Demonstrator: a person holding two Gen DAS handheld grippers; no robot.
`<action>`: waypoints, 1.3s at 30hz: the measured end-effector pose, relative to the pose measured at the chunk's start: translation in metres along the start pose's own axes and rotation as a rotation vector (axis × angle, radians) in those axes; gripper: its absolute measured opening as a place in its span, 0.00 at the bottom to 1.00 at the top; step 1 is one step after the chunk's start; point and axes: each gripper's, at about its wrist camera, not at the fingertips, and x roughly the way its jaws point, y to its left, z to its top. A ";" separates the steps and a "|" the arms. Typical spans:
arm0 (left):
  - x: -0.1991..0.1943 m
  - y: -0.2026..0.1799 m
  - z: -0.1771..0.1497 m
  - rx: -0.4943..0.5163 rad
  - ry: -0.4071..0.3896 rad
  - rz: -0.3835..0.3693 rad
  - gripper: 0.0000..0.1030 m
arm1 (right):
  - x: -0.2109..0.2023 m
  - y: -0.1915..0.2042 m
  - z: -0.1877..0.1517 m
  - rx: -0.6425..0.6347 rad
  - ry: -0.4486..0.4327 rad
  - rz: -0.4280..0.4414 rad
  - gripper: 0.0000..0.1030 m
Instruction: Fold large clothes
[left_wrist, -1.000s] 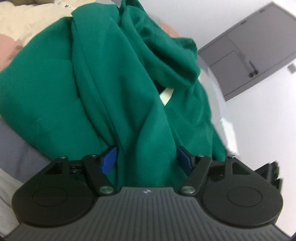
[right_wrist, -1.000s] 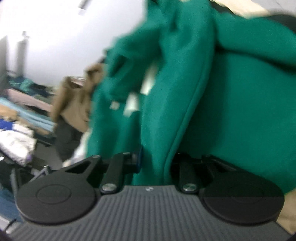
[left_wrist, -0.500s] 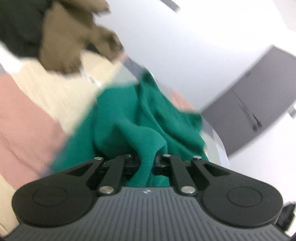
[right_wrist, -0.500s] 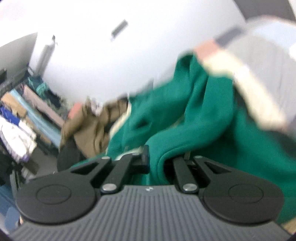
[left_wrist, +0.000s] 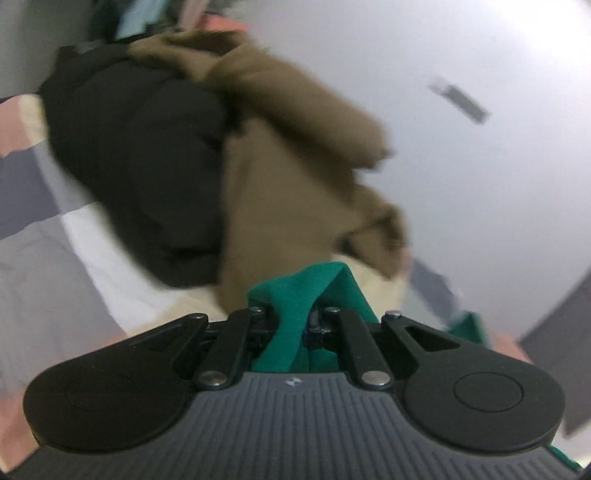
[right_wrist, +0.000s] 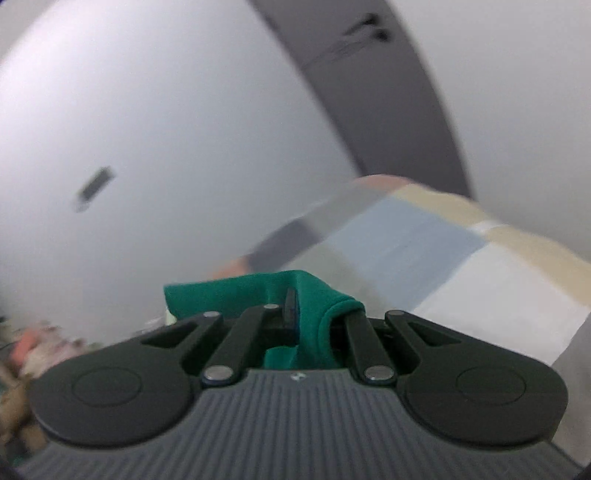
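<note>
A green garment (left_wrist: 299, 291) is pinched in my left gripper (left_wrist: 295, 321), which is shut on a fold of it; only a small peak of cloth shows above the jaws. My right gripper (right_wrist: 314, 321) is shut on another edge of the same green garment (right_wrist: 236, 295), which bunches over the jaws. Both views are blurred and most of the garment hangs out of sight below.
A pile of brown clothing (left_wrist: 295, 155) and black clothing (left_wrist: 140, 155) lies on the patchwork bed cover (left_wrist: 37, 258) ahead of the left gripper. The right wrist view shows the pastel patchwork bed cover (right_wrist: 461, 266), a white wall and a grey door (right_wrist: 369, 74).
Both grippers have lifted and swung with the green garment. It filled both views a second ago; now only small folds show at the jaws. The left gripper closed on the cloth.
</note>
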 end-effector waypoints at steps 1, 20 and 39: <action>0.011 0.007 -0.001 0.004 0.013 0.029 0.09 | 0.012 -0.009 0.000 0.002 0.000 -0.037 0.07; 0.034 -0.008 -0.023 0.168 0.125 0.234 0.57 | 0.074 -0.090 -0.057 0.010 0.068 -0.265 0.15; -0.129 -0.064 -0.089 0.337 0.160 -0.061 0.72 | -0.044 0.093 -0.089 -0.325 0.081 0.029 0.77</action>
